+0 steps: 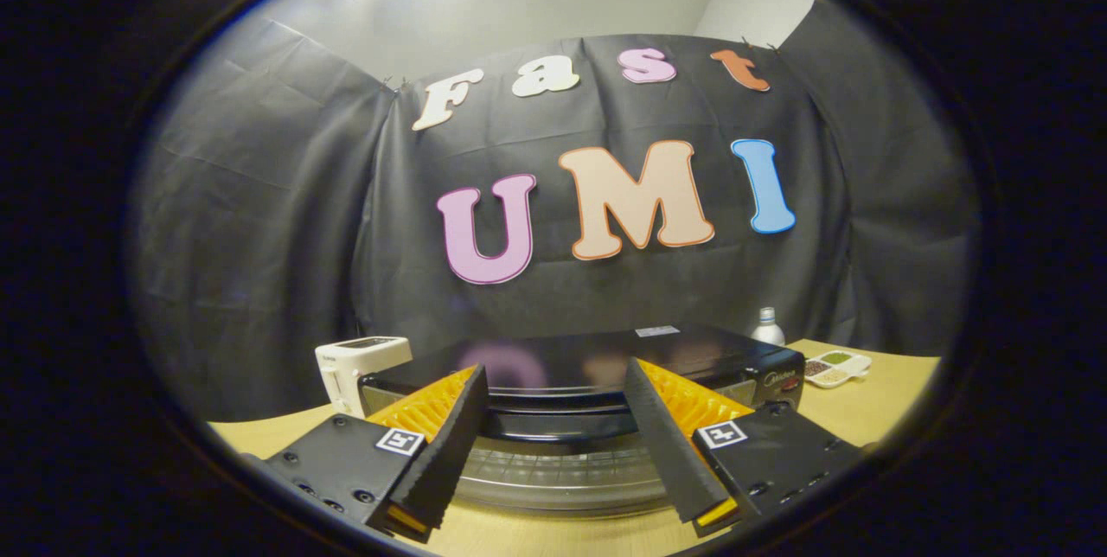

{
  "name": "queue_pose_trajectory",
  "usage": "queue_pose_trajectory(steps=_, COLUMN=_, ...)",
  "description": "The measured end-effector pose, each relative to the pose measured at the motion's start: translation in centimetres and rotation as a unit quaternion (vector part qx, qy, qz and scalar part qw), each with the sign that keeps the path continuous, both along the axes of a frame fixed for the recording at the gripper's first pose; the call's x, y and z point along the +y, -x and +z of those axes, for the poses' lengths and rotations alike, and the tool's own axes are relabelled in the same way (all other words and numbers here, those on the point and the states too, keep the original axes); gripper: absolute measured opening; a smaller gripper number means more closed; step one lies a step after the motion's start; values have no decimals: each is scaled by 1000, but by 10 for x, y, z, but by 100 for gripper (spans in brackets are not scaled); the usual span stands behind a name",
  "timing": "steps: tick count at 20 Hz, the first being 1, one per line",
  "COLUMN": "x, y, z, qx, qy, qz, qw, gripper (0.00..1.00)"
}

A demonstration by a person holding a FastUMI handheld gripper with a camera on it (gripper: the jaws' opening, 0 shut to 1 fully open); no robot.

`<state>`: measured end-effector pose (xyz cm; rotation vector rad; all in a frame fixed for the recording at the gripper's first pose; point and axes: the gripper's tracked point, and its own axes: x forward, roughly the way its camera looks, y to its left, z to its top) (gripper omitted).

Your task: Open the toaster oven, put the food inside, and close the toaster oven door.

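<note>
We found the toaster oven [605, 358] sitting on the table [882, 406], its long axis lying crosswise to the gripper [553, 380] and its glass door [562, 462] facing us. The fingers were spread apart, holding nothing, their tips over the oven's front edge. A white toaster [355, 367] stood beside the oven's left end; a bottle [766, 328] and a small sectioned dish [837, 365] sat off its right end.

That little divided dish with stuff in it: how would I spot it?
Start at the black toaster oven just beyond the open hand-held gripper. On the wooden table beside it, near a bottle, lies the white divided dish, its compartments holding brown and green bits.
</note>
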<state>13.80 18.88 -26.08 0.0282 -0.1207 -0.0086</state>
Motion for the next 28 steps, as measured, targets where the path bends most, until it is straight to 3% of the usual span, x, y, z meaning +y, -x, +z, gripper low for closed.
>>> queue_pose_trajectory(steps=15, x=5, y=95, z=-46, qx=39, qy=18, qz=9, qw=999, gripper=98)
queue_pose_trajectory(steps=28, x=4, y=126, z=-89, qx=134, qy=20, qz=20, qw=991, gripper=98)
